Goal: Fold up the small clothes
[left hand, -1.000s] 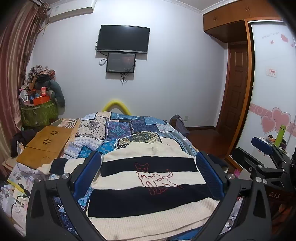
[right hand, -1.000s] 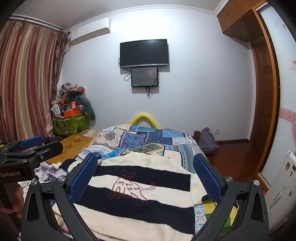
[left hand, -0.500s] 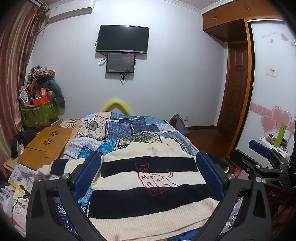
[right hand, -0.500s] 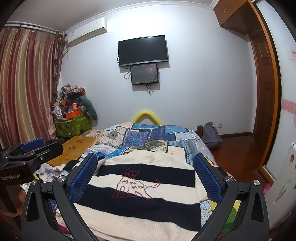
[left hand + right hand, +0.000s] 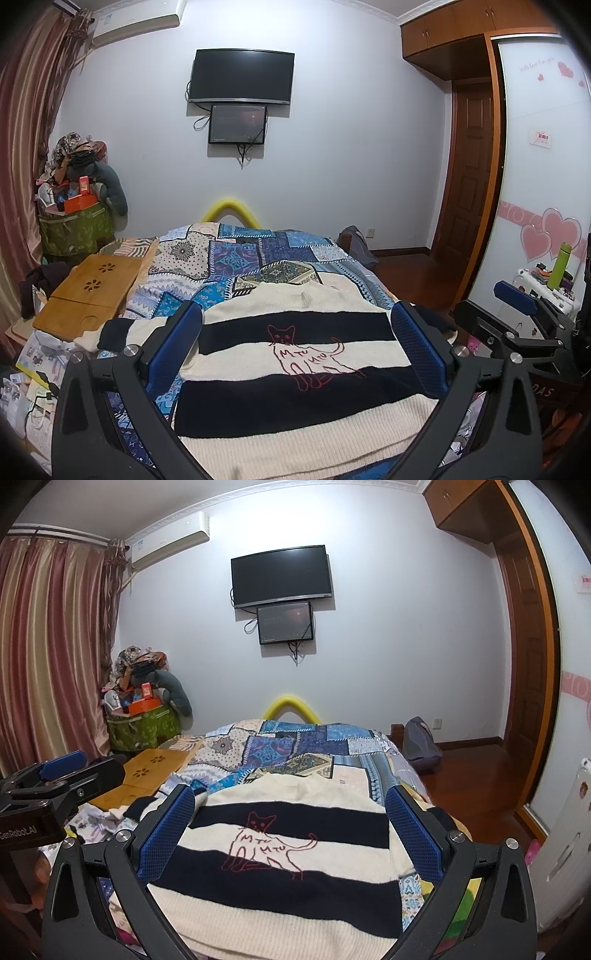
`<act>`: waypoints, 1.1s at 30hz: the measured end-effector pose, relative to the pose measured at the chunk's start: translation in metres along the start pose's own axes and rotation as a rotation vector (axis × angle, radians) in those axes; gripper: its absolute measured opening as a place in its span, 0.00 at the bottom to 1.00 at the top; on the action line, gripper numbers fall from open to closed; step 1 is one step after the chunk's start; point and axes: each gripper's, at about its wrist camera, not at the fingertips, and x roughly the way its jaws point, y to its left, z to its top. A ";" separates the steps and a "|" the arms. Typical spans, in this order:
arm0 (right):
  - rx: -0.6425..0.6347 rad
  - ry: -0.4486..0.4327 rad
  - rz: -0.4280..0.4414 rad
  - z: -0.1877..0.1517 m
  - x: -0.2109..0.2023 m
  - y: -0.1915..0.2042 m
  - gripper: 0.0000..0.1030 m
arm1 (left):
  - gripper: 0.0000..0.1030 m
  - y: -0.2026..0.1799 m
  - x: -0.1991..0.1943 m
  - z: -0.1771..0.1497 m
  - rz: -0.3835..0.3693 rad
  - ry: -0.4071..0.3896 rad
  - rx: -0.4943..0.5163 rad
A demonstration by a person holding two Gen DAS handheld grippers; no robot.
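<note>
Left wrist view: your left gripper [image 5: 295,347] hangs above the striped sweater [image 5: 295,373], jaws spread wide, nothing between them. The sweater lies front up on the patchwork quilt [image 5: 258,254], cat outline [image 5: 310,354] facing you, hem nearest, collar toward the far wall. One sleeve [image 5: 122,332] trails out to the left, its dark cuff near the wooden lap tray [image 5: 88,291]. Your right gripper [image 5: 517,295] shows at the right edge, off the side of the bed.

Right wrist view: your right gripper [image 5: 291,830] is also fully spread and empty, poised over the same sweater [image 5: 280,867]. The right shoulder edge sits close to the side of the quilt [image 5: 291,746], and the right sleeve is not clearly visible here. Your left gripper [image 5: 62,764] shows at the left, apart from the cloth.

Judgement: folding has not begun; the step in hand is the first grasp. Go for the left sleeve first, since it lies plainly exposed. Pinch only the knit, not the quilt beneath. Lift little, carry the sleeve across the chest, and keep the stripes square. Thick knit likely springs back, so press the crease down before letting go.
</note>
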 end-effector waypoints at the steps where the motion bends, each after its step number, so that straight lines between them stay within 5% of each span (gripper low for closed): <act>1: 0.001 0.001 -0.001 0.001 0.000 0.000 0.99 | 1.00 0.000 0.001 0.000 0.000 0.000 0.000; 33: 0.003 0.013 -0.004 0.004 0.004 -0.003 0.99 | 1.00 0.004 0.009 0.001 -0.002 0.011 -0.007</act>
